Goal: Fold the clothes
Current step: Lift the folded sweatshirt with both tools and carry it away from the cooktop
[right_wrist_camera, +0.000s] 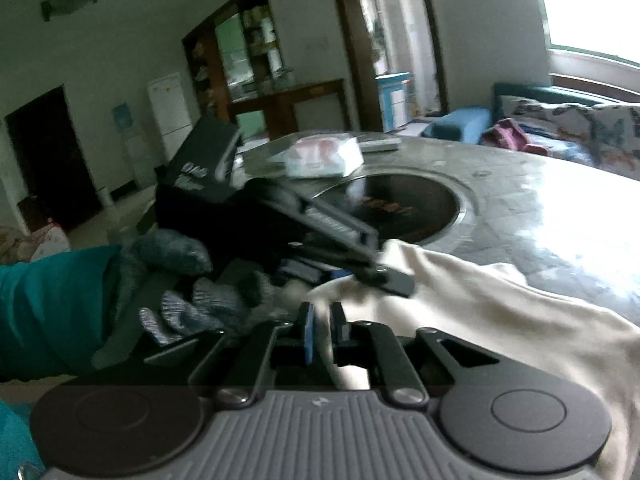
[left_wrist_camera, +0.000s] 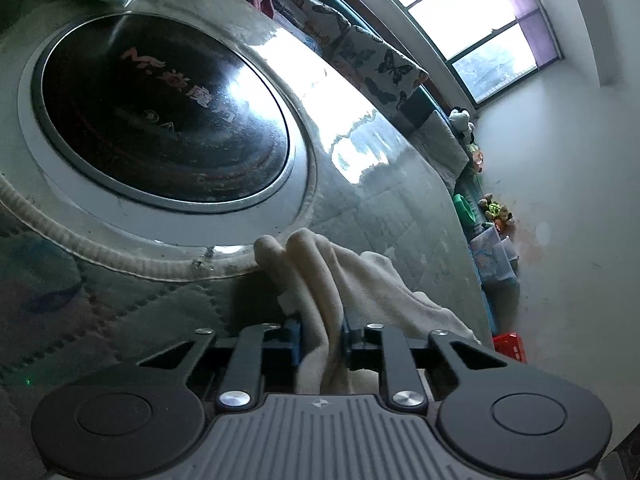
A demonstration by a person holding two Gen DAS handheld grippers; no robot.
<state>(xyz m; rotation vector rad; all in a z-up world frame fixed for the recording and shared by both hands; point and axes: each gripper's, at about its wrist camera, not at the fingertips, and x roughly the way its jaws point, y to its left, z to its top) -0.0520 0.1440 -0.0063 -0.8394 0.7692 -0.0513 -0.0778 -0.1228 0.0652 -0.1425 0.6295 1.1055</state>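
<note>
A cream-white garment (left_wrist_camera: 340, 280) lies bunched on the round table. My left gripper (left_wrist_camera: 320, 340) is shut on a thick fold of it, the cloth rising in ridges between the jaws. In the right wrist view the same garment (right_wrist_camera: 500, 312) spreads to the right over the table edge. My right gripper (right_wrist_camera: 325, 336) is shut on a thin edge of the cloth. The left gripper (right_wrist_camera: 384, 276), held by a gloved hand (right_wrist_camera: 188, 308), shows just ahead of it, clamped on the garment.
The table (left_wrist_camera: 380, 208) has a black round induction plate (left_wrist_camera: 160, 108) in its middle. A tissue pack (right_wrist_camera: 324, 156) and a remote (right_wrist_camera: 380, 144) lie at its far side. A sofa with butterfly cushions (left_wrist_camera: 360, 52) stands beyond, under the window.
</note>
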